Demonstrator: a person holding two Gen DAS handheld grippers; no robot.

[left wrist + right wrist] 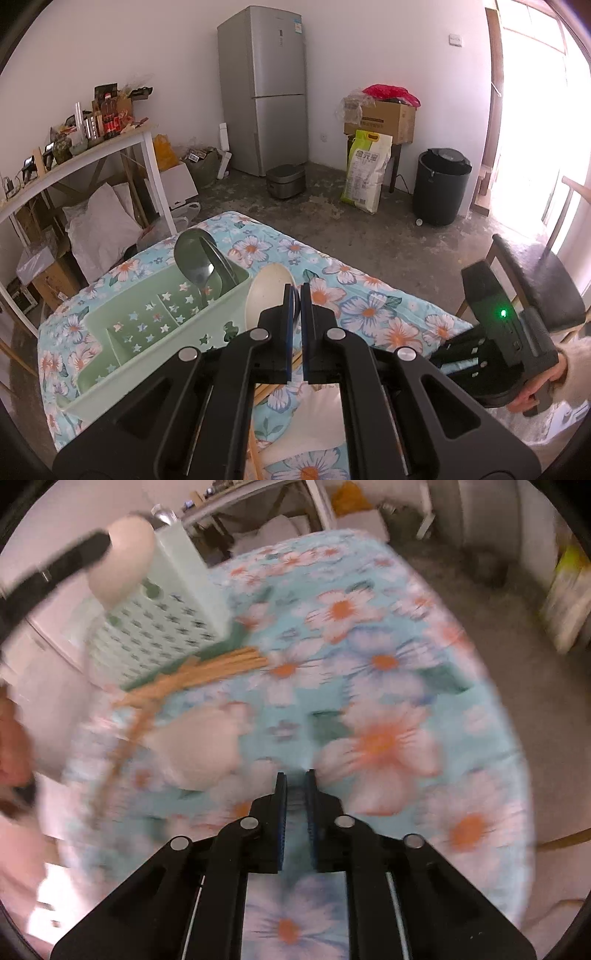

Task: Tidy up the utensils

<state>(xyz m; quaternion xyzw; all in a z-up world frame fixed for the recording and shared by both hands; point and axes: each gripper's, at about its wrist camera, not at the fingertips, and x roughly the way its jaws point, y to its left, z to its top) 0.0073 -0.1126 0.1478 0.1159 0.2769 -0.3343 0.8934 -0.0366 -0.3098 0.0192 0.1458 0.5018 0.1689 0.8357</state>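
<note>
My left gripper (297,291) is clamped on the cream spoon (267,291), its bowl standing just above my fingertips beside the green caddy (147,332). It could pivot in so thin a pinch and catch the rim instead of dropping inside. My right gripper (296,775) is nearly closed with nothing between the pads (blurred), so it might brush the chopsticks (207,672) lying ahead to its left against the caddy. Beneath both lies a flowered tablecloth (369,306). Beyond it are concrete floor, a fridge (264,88) and a black bin (441,184).
</note>
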